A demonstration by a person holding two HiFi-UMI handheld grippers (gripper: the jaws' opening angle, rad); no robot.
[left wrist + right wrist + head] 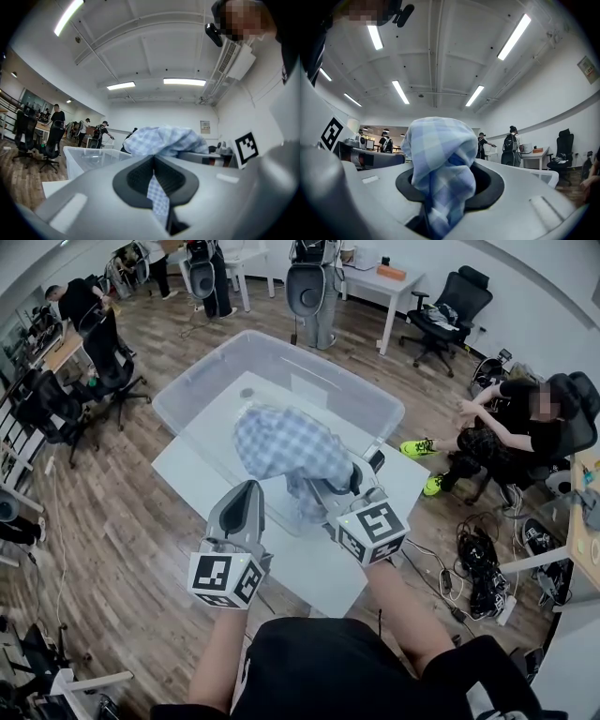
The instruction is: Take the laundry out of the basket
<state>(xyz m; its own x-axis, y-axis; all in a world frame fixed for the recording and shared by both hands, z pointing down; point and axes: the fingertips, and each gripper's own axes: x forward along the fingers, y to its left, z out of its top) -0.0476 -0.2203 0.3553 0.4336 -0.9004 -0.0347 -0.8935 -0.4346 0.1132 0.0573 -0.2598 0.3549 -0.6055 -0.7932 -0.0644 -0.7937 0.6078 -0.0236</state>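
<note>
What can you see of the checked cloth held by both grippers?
The checked cloth is soft, pale blue and white plaid fabric, crumpled into a mound raised over the clear plastic bin. The left gripper pinches a thin edge of it; the right gripper clamps a thick bunch that bulges above its jaws.

You are standing in an open office that is serving as a workroom. Black swivel chairs point(450, 306) are sitting around white desks point(380, 282) along the walls, and a wood-plank floor point(122, 512) is running under everything. Long strip lights point(184, 82) are glowing on the white ceiling. One person point(80, 301) is bending over a desk at the far left, while another point(511, 427) is sitting at the right (just beside a tangle of cables point(478, 568) lying on the floor).
</note>
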